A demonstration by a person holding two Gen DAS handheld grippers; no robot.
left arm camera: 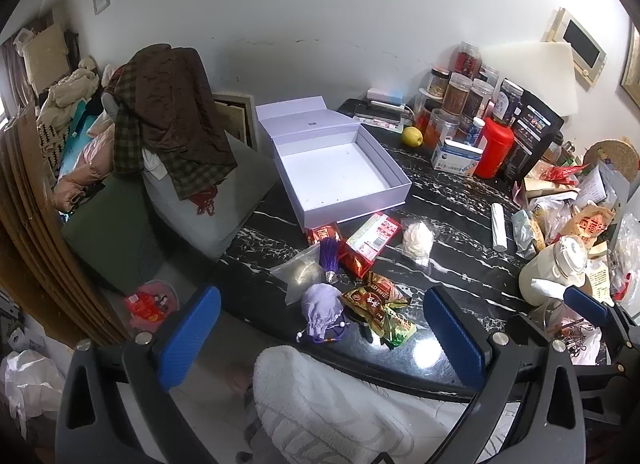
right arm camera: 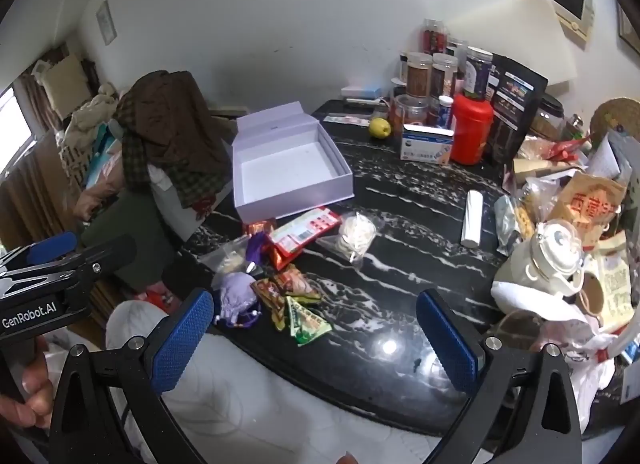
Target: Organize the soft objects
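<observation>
An open, empty white box (left arm camera: 340,171) (right arm camera: 288,171) sits at the far left of the black marble table (left arm camera: 452,207) (right arm camera: 400,223). In front of it lie soft things: a lilac drawstring pouch (left arm camera: 322,310) (right arm camera: 236,294), a purple tassel (left arm camera: 329,258), snack packets (left arm camera: 378,306) (right arm camera: 296,300), a red-and-white packet (left arm camera: 370,240) (right arm camera: 304,234) and a clear bag of white pieces (left arm camera: 417,240) (right arm camera: 356,236). My left gripper (left arm camera: 320,340) is open above the near table edge, empty. My right gripper (right arm camera: 316,336) is open and empty, just right of it.
Jars, a red canister (left arm camera: 494,147), a lemon (left arm camera: 412,137) and a tissue box stand at the back. A cream teapot (left arm camera: 556,268) (right arm camera: 548,260) and piled bags and papers crowd the right side. A chair draped with a brown coat (left arm camera: 168,119) stands left.
</observation>
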